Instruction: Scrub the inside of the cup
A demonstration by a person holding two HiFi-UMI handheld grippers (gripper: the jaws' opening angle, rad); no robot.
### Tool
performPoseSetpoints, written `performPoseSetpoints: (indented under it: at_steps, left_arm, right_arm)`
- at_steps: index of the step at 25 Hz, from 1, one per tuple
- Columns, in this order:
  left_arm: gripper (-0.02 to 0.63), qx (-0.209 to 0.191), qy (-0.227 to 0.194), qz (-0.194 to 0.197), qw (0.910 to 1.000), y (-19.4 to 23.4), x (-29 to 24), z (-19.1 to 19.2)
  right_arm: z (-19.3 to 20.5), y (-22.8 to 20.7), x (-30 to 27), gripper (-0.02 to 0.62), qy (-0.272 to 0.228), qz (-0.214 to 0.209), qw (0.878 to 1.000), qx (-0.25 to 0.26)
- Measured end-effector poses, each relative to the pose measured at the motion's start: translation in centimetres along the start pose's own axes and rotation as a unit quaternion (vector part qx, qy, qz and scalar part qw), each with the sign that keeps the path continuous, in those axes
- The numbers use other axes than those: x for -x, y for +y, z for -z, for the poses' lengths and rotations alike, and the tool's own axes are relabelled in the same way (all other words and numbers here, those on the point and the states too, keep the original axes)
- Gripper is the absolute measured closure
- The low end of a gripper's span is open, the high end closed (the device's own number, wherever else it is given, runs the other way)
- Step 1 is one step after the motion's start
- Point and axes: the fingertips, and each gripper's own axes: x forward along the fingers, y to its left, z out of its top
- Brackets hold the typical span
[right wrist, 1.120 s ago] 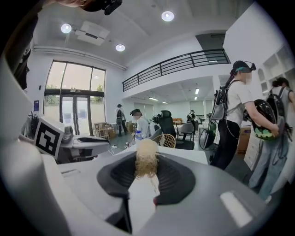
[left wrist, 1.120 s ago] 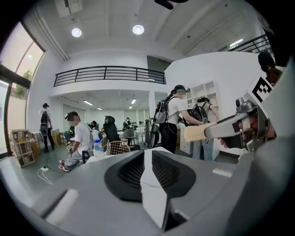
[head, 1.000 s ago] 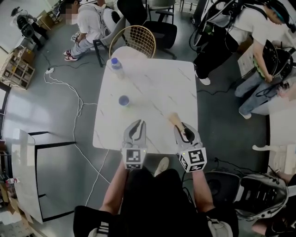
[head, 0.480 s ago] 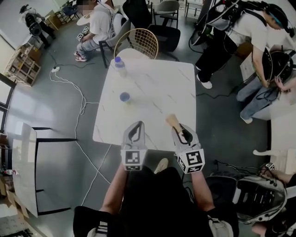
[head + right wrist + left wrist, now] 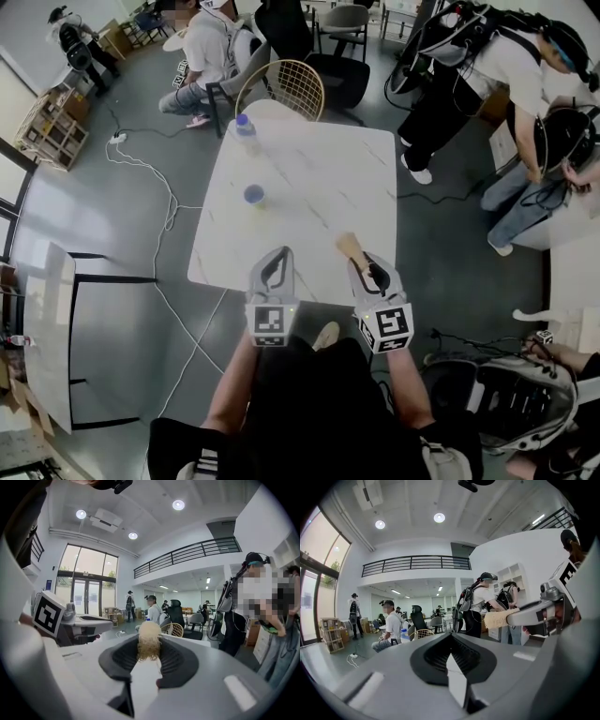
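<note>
Worktop (image 5: 309,178): white, marbled and square. Its near edge sits right under both jaws, and most of it is bare ahead of them. Wicker chair (image 5: 281,84) is pushed against the far edge, past both jaws. Open floor off the worktop's left side, with a cable (image 5: 159,244) lying on it. People (image 5: 469,75) stand off the far right corner.

Left gripper (image 5: 278,253): jaws pressed together with nothing between them, over the near edge. Right gripper (image 5: 366,261): just beside the left one, jaws pinching a brush (image 5: 351,245). The bristle head sticks out ahead of the tips, over the worktop.

Bottle (image 5: 246,128): upright with a blue cap at the far left corner, well ahead of the left jaws. Can't tell how full it is.

Cup (image 5: 254,195): small, bluish and upright, ahead of the left jaws. It sits between them and the bottle, near the worktop's left edge, well apart from both grippers. Can't tell what is inside. Bare worktop between cup and brush.
</note>
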Motion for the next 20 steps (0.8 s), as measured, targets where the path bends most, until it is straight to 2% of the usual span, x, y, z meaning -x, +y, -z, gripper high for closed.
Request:
performPoseSetpoints:
  at_steps: [20]
  left_arm:
    - [0.599, -0.004, 0.003, 0.002, 1.0, -0.4, -0.9, -0.4]
  right_arm:
    - [0.0, -0.5, -0.1, 0.488, 0.0, -0.007, 1.0, -0.003]
